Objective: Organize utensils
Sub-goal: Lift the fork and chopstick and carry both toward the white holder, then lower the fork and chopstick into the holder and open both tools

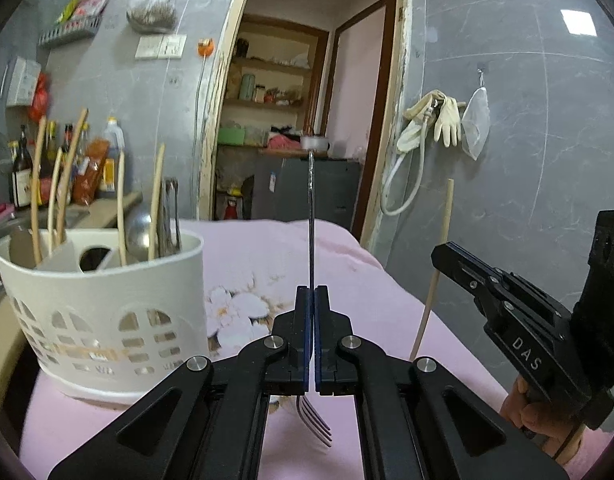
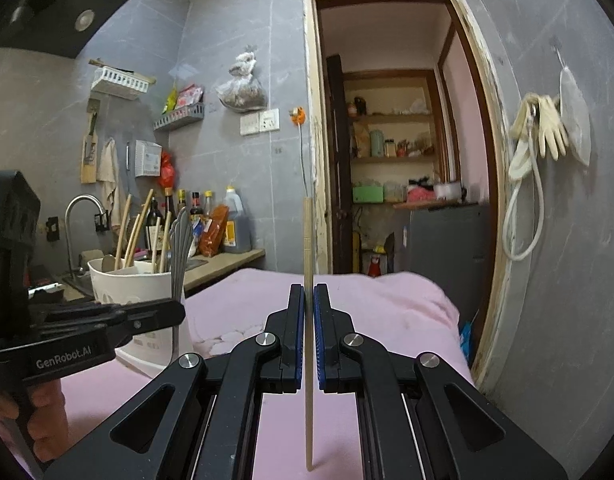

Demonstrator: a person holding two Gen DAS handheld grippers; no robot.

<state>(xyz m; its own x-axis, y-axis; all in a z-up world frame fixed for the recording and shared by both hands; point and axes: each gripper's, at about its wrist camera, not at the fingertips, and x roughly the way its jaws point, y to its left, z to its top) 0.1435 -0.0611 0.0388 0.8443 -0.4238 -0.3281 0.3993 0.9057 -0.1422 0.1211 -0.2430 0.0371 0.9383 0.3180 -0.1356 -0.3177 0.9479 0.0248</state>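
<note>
My left gripper (image 1: 311, 292) is shut on a metal fork (image 1: 311, 216), held upright with its tines down above the pink cloth (image 1: 267, 248). My right gripper (image 2: 309, 290) is shut on a wooden chopstick (image 2: 308, 240), also upright, tip down. The white utensil holder (image 1: 103, 296) stands at the left on the cloth; it holds several chopsticks, a spoon and other metal utensils. In the right wrist view the holder (image 2: 147, 286) is at the left, partly behind the left gripper (image 2: 175, 312) and its fork (image 2: 179, 248). The right gripper (image 1: 443, 254) with its chopstick (image 1: 435, 272) shows at the right.
A kitchen counter with a sink, tap (image 2: 77, 208) and bottles (image 2: 235, 220) lies behind the holder. An open doorway (image 2: 395, 160) with shelves is straight ahead. Gloves and a hose (image 2: 543, 132) hang on the right wall. The cloth's right edge drops off near the wall.
</note>
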